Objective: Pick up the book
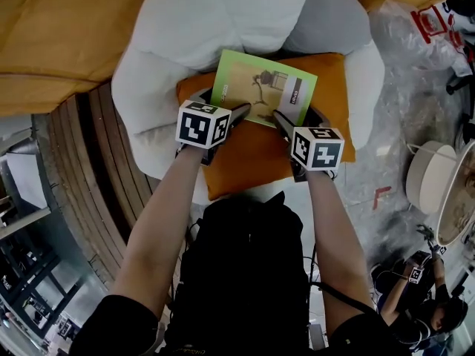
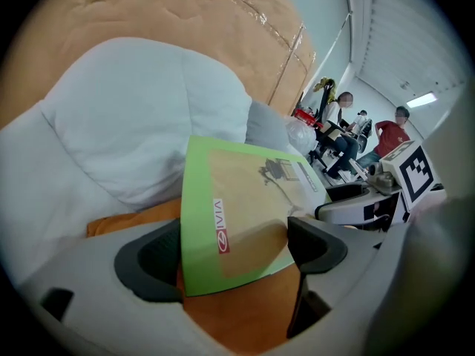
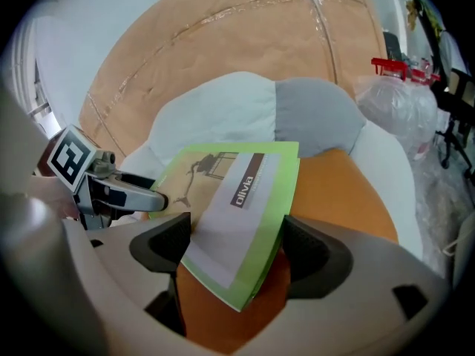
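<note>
A green book [image 1: 263, 87] with a tan cover picture lies flat on an orange cushion [image 1: 252, 158] on a white armchair [image 1: 208, 21]. My left gripper [image 1: 223, 104] is at the book's near left corner. In the left gripper view that corner of the book [image 2: 230, 213] lies between the wide-apart jaws of the gripper [image 2: 234, 254], and neither pad presses on it. My right gripper [image 1: 300, 117] is at the near right corner. In the right gripper view this gripper [image 3: 234, 254] straddles the book's [image 3: 237, 199] corner the same way, open.
Brown paper [image 1: 67, 28] covers the surface behind the chair. A curved wooden edge [image 1: 89, 169] runs at the left. Crinkled plastic sheet [image 1: 415, 65] and a white round stool [image 1: 430, 176] are at the right. A black bag [image 1: 245, 273] hangs below my arms. People sit far off [image 2: 356, 132].
</note>
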